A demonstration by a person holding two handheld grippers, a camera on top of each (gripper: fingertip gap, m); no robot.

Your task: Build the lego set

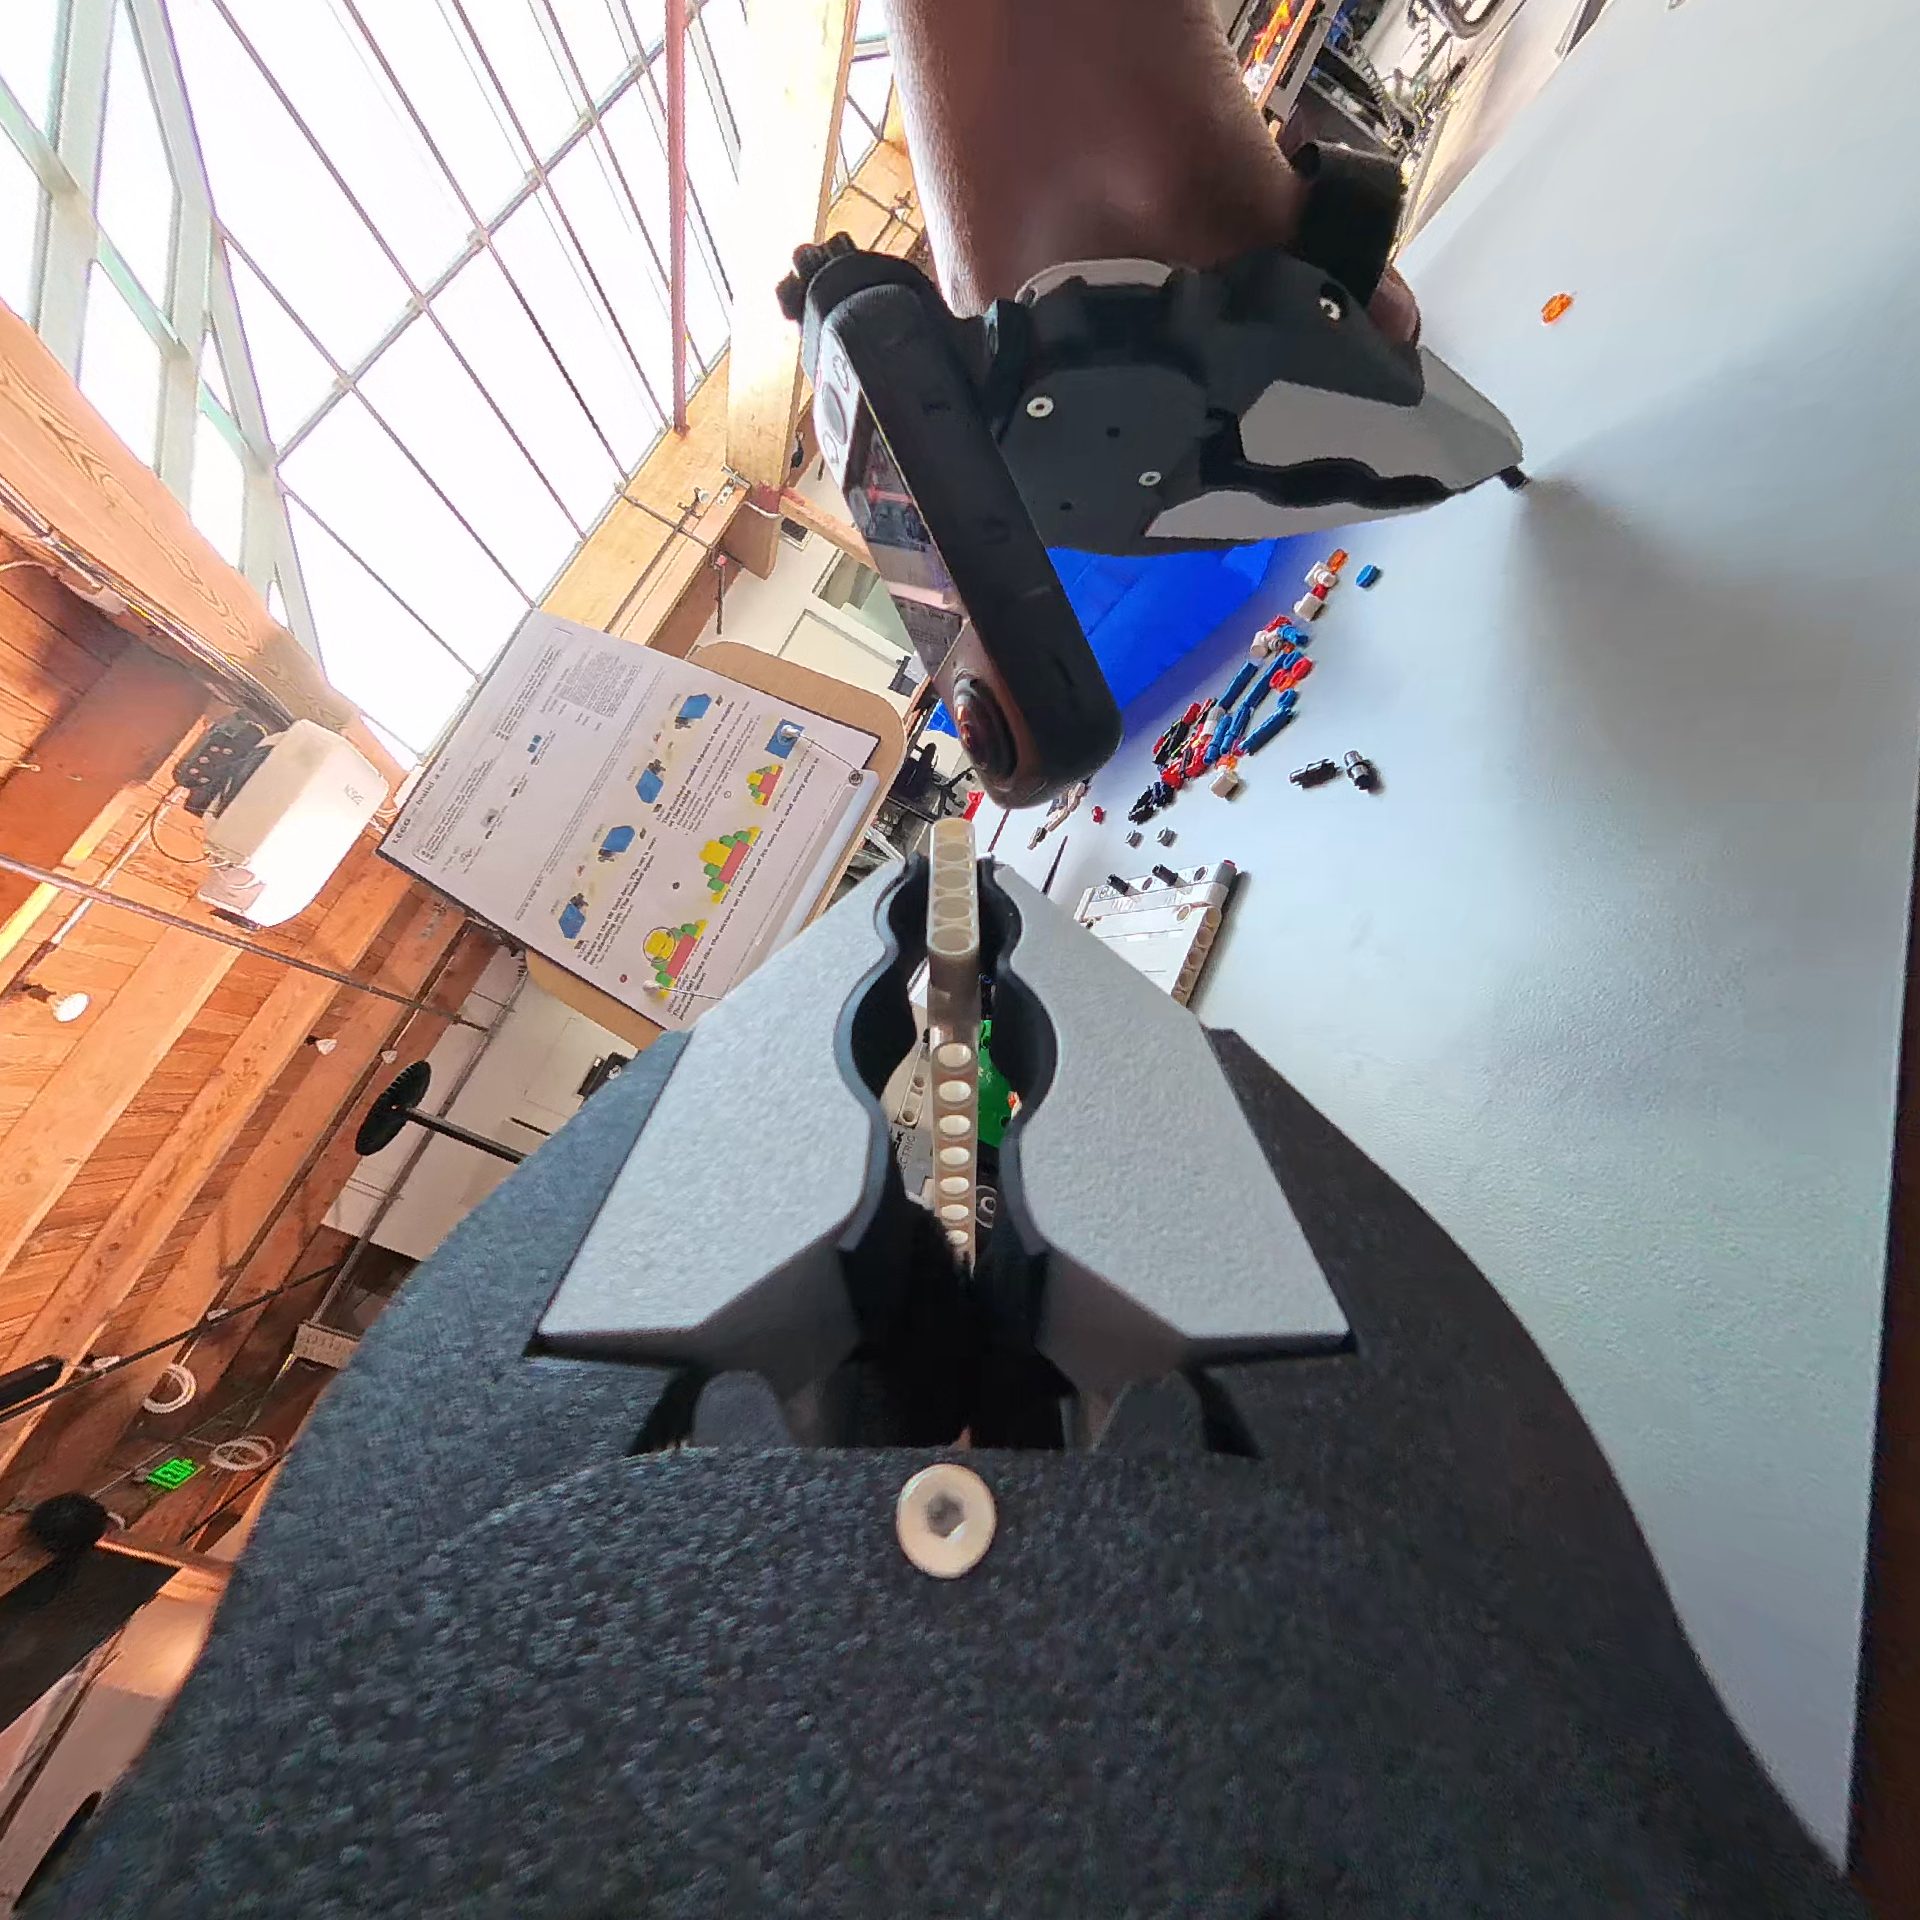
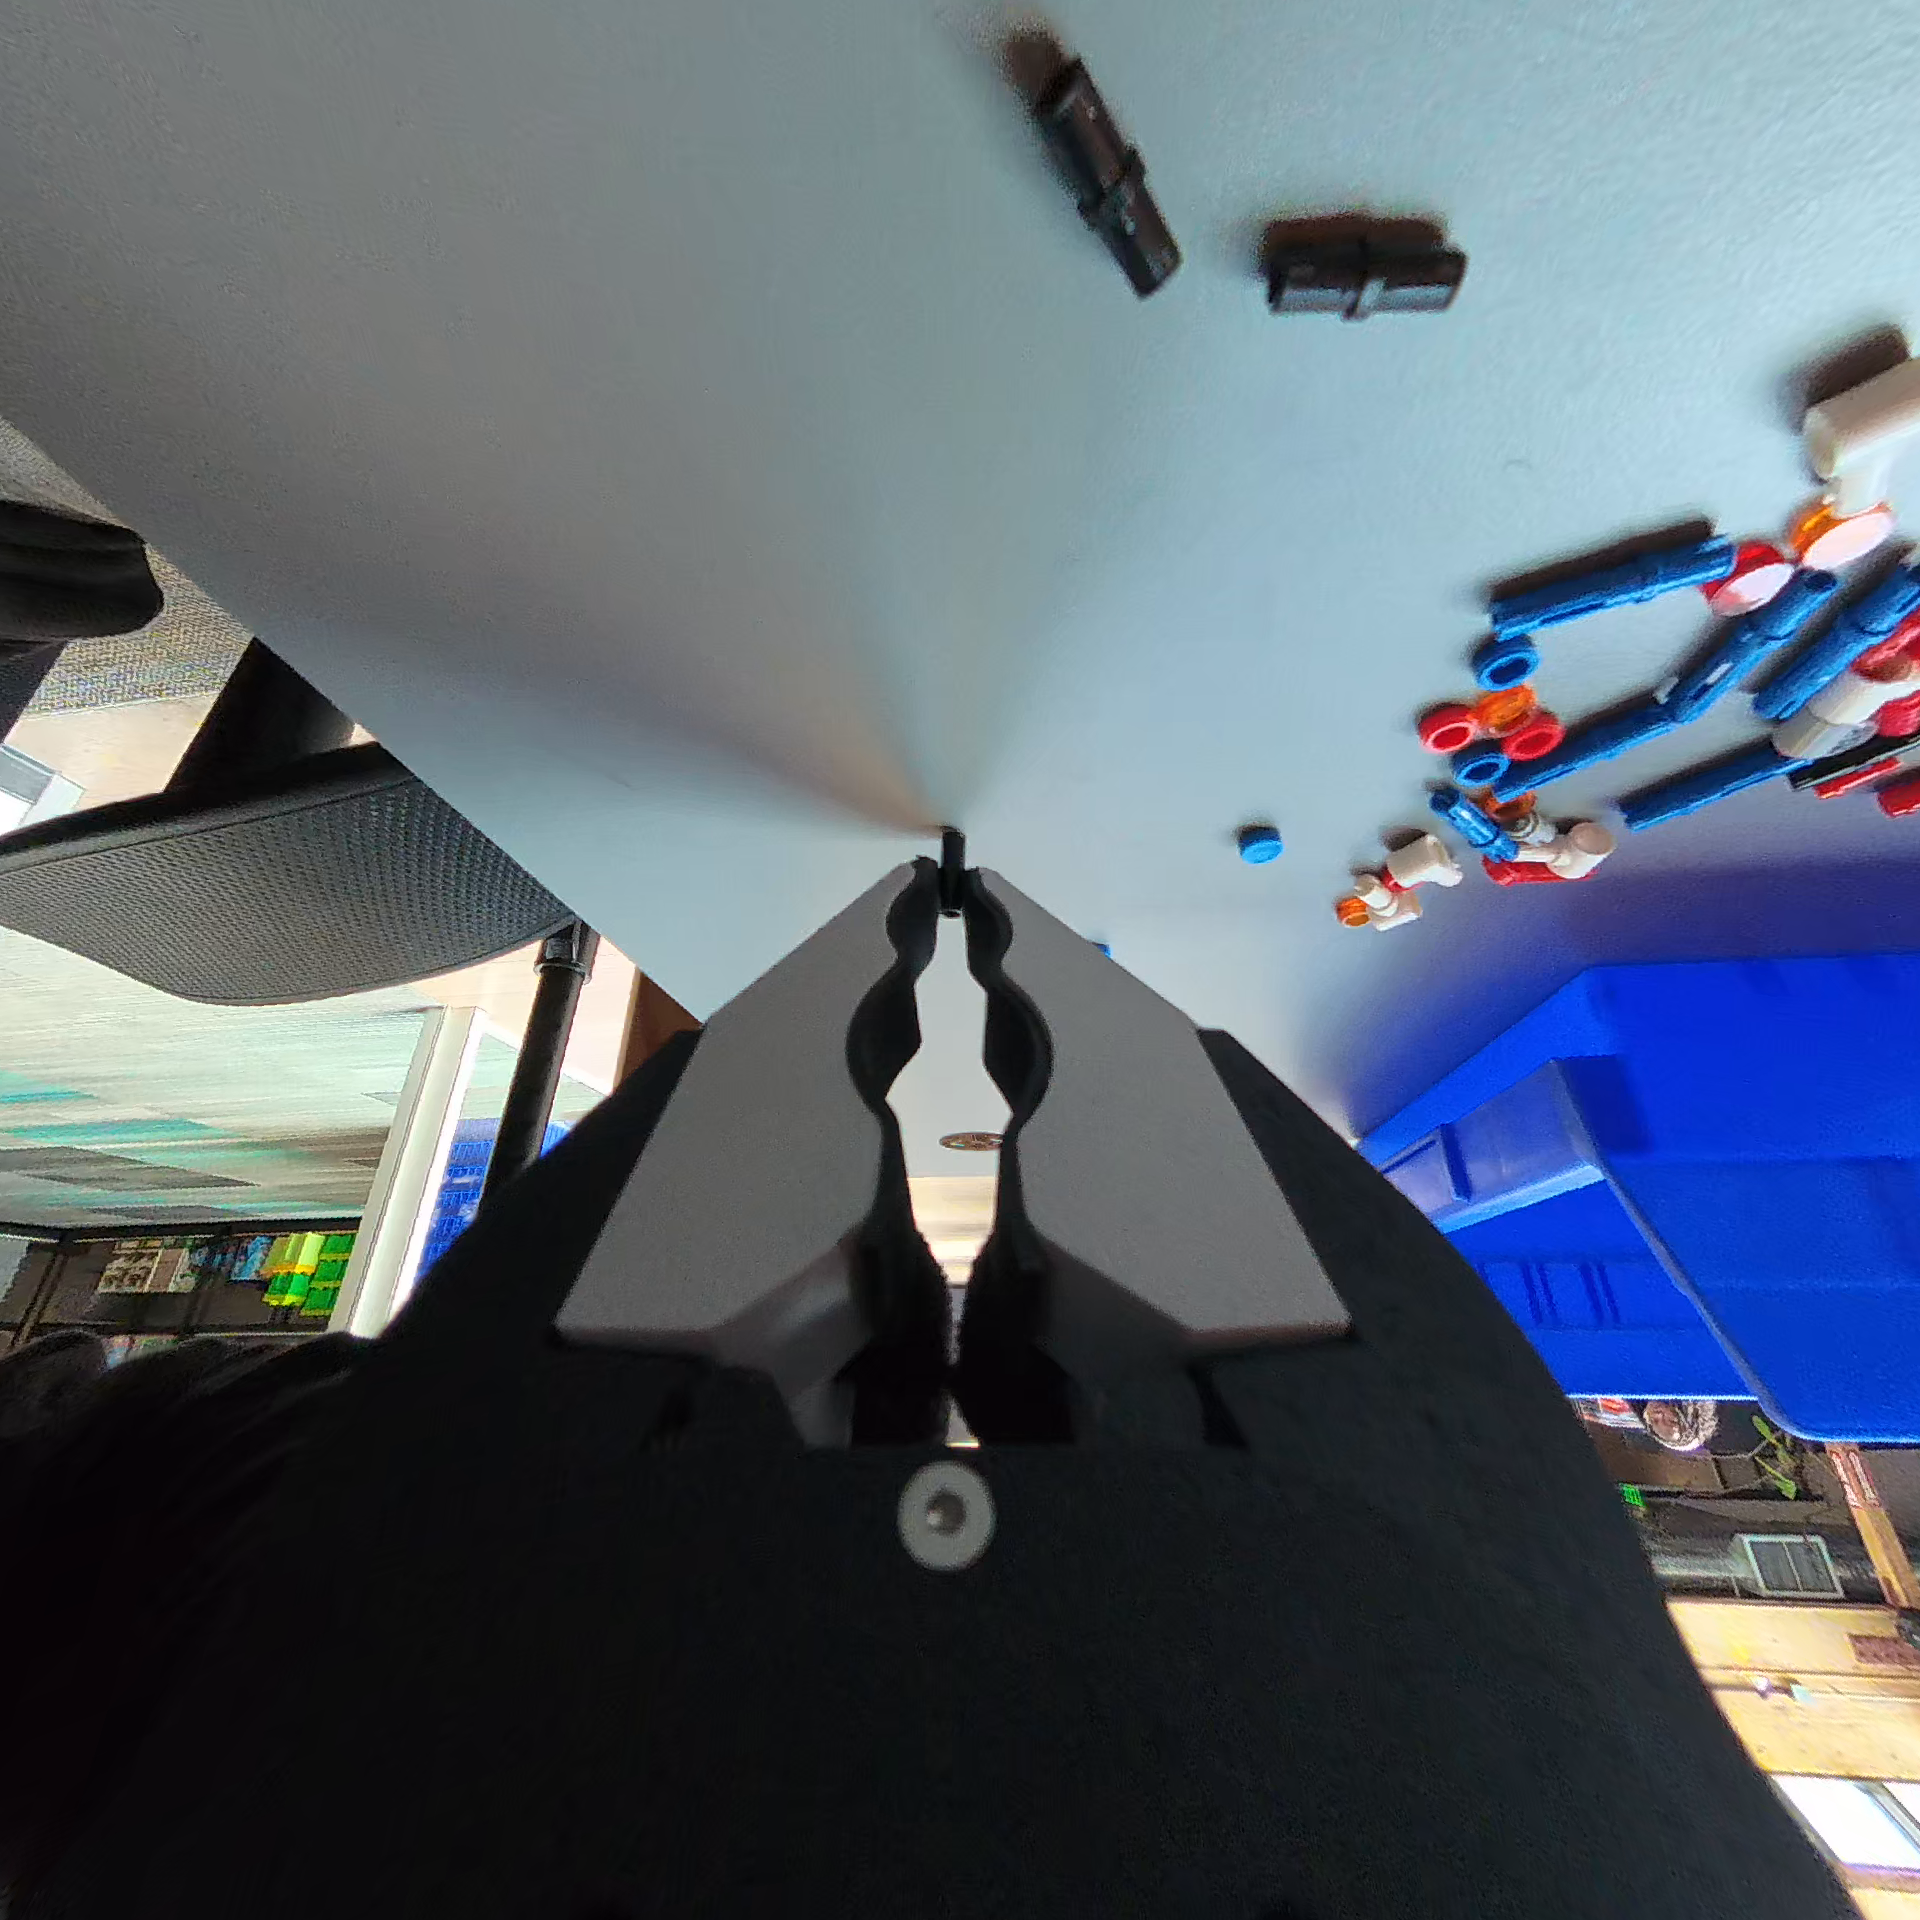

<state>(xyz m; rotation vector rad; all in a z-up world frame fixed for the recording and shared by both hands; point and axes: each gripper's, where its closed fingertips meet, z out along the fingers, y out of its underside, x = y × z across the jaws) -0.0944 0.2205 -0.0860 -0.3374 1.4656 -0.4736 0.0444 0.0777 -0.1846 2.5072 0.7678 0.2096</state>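
My left gripper is clamped on a pale beam with holes, held off the white table; right gripper pinches a tiny black pin at the tabletop; both look light, stiff, slippery plastic, so I'd grip mid-body.

My left claw has two pale grey wedge-shaped fingers with wavy black rubber linings, set in a grainy charcoal housing with one silver hex-socket screw in the middle. My right claw is built the same, its housing near black in shadow, with a matching silver screw. Seen from the left, it has black plates dotted with small pale screws and a black rounded camera with a bulging lens.
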